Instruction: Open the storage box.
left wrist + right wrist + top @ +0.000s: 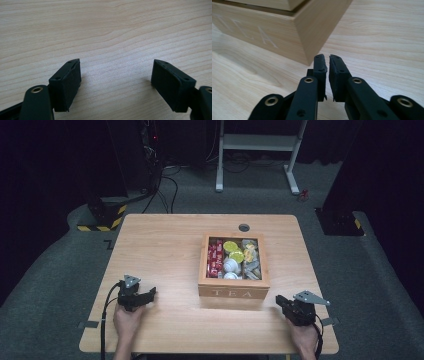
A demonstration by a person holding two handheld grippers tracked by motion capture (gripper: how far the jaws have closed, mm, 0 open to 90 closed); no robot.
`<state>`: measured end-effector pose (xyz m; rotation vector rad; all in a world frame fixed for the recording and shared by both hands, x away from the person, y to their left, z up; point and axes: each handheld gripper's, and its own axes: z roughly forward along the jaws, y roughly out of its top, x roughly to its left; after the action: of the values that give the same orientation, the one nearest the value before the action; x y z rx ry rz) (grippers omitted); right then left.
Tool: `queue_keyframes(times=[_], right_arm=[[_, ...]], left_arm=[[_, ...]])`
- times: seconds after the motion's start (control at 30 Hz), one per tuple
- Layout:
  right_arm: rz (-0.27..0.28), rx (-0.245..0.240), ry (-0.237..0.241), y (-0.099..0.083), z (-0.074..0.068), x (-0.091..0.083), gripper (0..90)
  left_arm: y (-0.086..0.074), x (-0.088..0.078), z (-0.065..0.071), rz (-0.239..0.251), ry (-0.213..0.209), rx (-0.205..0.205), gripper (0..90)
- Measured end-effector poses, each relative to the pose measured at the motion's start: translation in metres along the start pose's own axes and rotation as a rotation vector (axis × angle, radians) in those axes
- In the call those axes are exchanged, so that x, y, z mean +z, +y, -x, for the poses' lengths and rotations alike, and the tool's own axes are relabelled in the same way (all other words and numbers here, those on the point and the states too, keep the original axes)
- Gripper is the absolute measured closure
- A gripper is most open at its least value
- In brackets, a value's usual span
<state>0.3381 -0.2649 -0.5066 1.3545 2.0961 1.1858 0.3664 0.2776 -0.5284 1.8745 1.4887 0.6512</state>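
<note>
High view: a light wooden rectangular table (165, 245) stands on grey carpet, with a small round dark grommet hole (244, 227) near its far edge. A light wooden box lettered "TEA" on its near face (233, 292) sits right of the table's centre, its top showing the contents: red packets (215, 258) in the left compartment, yellow-green round sachets (233, 250) and white round pods (230, 266) in the middle, greyish wrapped packets (251, 262) on the right (finer detail too small to tell). The left black hand-held gripper (151, 292), topped by a grey three-cornered plate, rests at the near left of the table in the person's left hand (127, 322), well apart from the box. The right black hand-held gripper (278, 299), also with a grey plate, lies at the near right in the right hand (306, 340), its tips just beside the box's near right corner. Behind the table stands a white metal frame (257, 142); a black base with yellow-black hazard stripes (102, 217) sits at the far left. Left gripper view: the left gripper's (116, 80) jaws are spread wide, bare wood grain between them, nothing held. Right gripper view: the right gripper's (328, 62) jaws stand nearly together, a thin slit between the pads (nothing in it), pointing at the box corner (307, 35), close but not touching as far as can be told.
</note>
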Motion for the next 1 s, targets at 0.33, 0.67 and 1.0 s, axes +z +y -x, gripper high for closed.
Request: queue_keyframes(times=[0.33,0.67,1.0], right_arm=[[0.008,-0.057,0.036,0.007,-0.011,0.003,89.8],[0.015,-0.077,0.061,0.013,-0.021,0.005,89.9],[0.018,-0.077,0.08,0.019,-0.028,0.013,90.0]], left_arm=[[0.0,0.0,0.0,0.001,0.0,0.0,24.3],[0.0,0.0,0.0,0.003,-0.001,-0.002,24.3],[0.0,0.0,0.0,0.003,-0.002,-0.004,24.3]])
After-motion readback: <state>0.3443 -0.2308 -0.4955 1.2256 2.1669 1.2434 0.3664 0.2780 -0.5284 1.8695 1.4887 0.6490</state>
